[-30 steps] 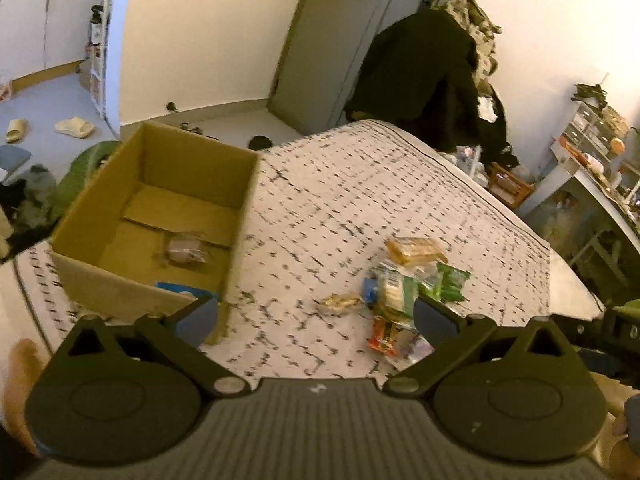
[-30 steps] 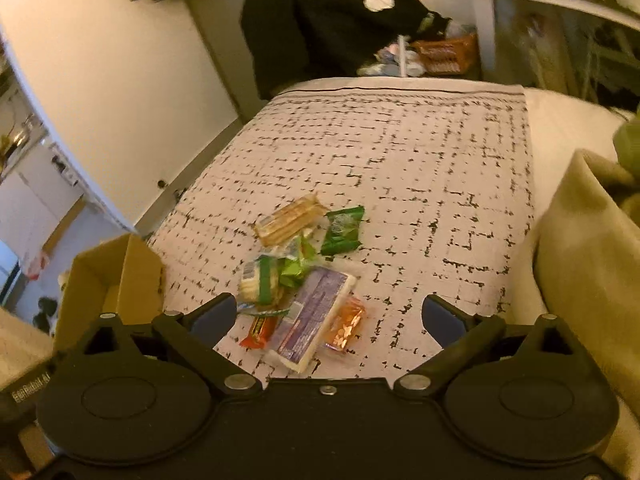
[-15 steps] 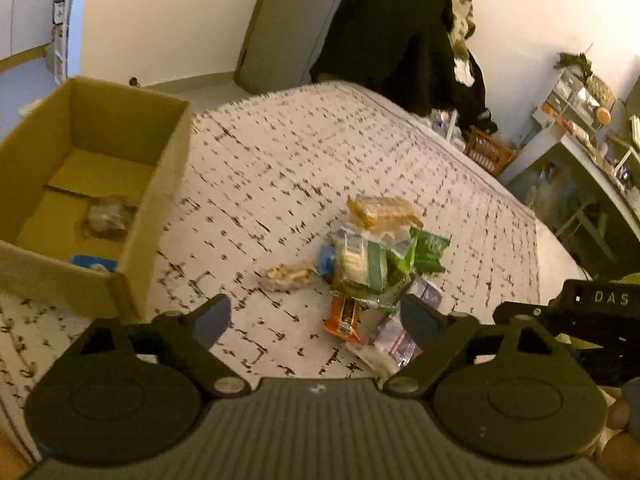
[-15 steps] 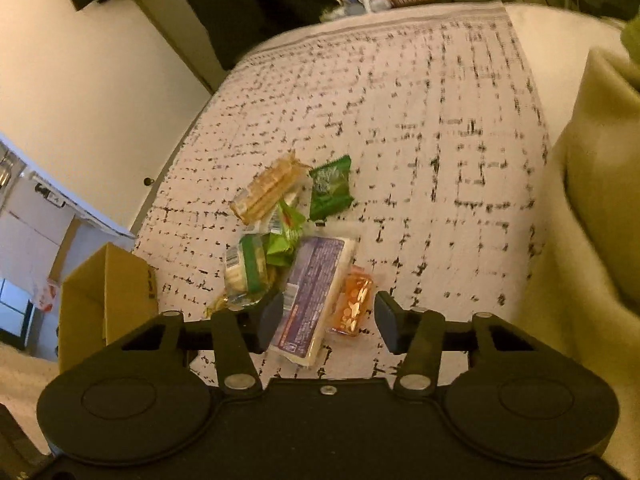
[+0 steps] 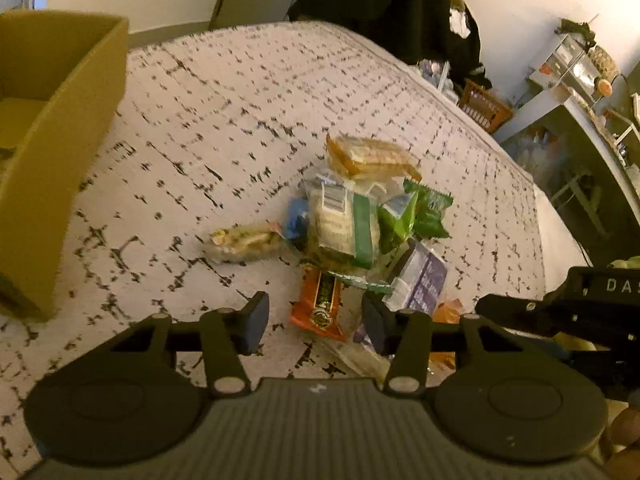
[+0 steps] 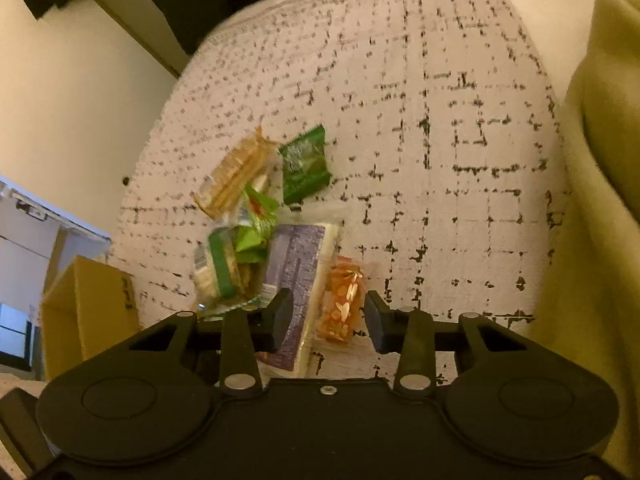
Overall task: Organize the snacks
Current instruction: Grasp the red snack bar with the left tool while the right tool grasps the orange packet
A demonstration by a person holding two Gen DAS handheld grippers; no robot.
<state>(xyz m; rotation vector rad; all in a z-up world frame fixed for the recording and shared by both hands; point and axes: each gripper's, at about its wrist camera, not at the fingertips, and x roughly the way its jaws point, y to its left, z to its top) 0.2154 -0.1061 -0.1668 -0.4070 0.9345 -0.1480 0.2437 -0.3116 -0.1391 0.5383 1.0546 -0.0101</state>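
The snack pile (image 5: 360, 224) is seen on the bed (image 5: 240, 112); left gripper (image 5: 312, 316) jaws, just narrowed, frame an orange bar (image 5: 320, 304), nothing gripped. Only the right view shows the right gripper (image 6: 326, 316) jaws closing, half-shut, around an orange packet (image 6: 342, 304), untouched

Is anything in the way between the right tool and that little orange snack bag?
Nothing visible blocks it. The orange snack bag lies on the bedspread, framed between the fingers of the right tool, whose jaws have just been closing but do not press on it yet. A purple packet lies right beside it, at its left edge.
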